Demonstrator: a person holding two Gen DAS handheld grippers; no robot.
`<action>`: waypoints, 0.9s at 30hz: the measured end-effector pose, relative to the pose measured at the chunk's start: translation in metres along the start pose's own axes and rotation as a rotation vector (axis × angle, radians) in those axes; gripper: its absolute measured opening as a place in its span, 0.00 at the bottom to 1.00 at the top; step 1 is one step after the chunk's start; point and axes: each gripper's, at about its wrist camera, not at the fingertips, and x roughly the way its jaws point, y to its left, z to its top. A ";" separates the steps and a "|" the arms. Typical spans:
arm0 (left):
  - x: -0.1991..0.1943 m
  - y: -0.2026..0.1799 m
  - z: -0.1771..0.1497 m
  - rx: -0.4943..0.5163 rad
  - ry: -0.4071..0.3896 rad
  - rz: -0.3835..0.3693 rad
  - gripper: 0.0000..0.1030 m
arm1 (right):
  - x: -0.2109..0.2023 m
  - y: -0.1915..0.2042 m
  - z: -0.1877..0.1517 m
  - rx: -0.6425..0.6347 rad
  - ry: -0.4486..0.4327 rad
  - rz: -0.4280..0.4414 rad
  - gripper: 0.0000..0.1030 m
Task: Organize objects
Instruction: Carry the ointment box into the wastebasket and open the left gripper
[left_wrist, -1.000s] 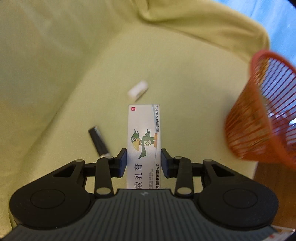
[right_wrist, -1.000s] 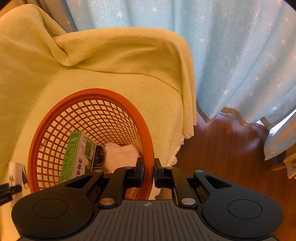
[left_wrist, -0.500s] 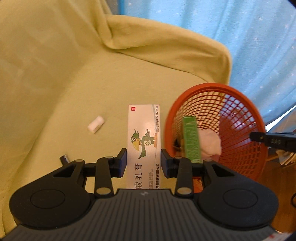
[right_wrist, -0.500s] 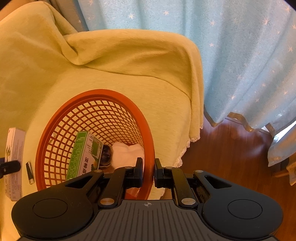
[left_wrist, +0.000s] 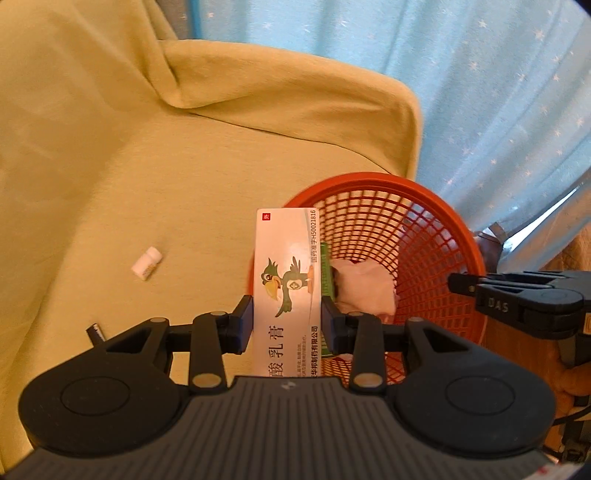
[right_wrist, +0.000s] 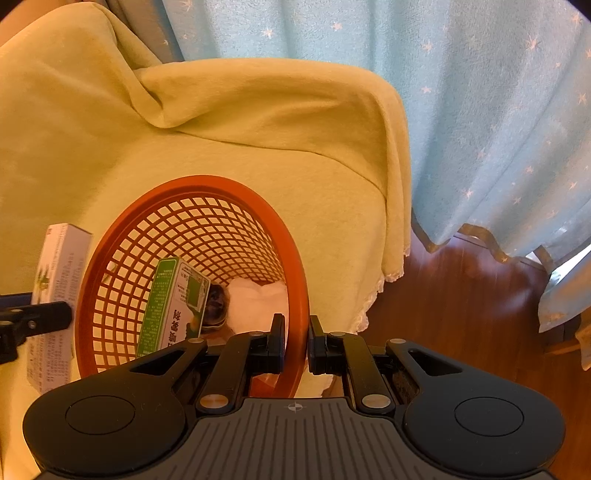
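Left gripper (left_wrist: 287, 317): fingers clenched on the upright white cardboard medicine box with a green parrot (left_wrist: 286, 280), held at the near-left rim of the round orange plastic mesh basket (left_wrist: 436, 236).
Right gripper (right_wrist: 296, 341): fingers pinch the basket's near rim.
Only in left view: small white plastic bottle (left_wrist: 147, 263) and a thin black stick (left_wrist: 95, 332) lying apart on the yellow-green blanket (left_wrist: 147, 166).
Only in right view: green-and-white carton's (right_wrist: 173, 306) printed face, leaning inside the basket beside crumpled white tissue (right_wrist: 255, 301); wooden floor (right_wrist: 461, 295).
Behind: pale blue star-print curtain (right_wrist: 480, 92).
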 end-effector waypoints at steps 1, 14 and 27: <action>0.000 -0.003 0.000 0.005 0.006 -0.002 0.32 | 0.000 0.001 -0.001 0.000 -0.001 0.002 0.08; 0.013 -0.017 0.005 0.022 0.031 -0.007 0.32 | -0.001 0.000 -0.002 -0.007 0.003 0.010 0.08; 0.028 -0.030 0.010 0.045 0.052 -0.023 0.32 | -0.001 0.000 -0.003 -0.002 0.002 0.014 0.08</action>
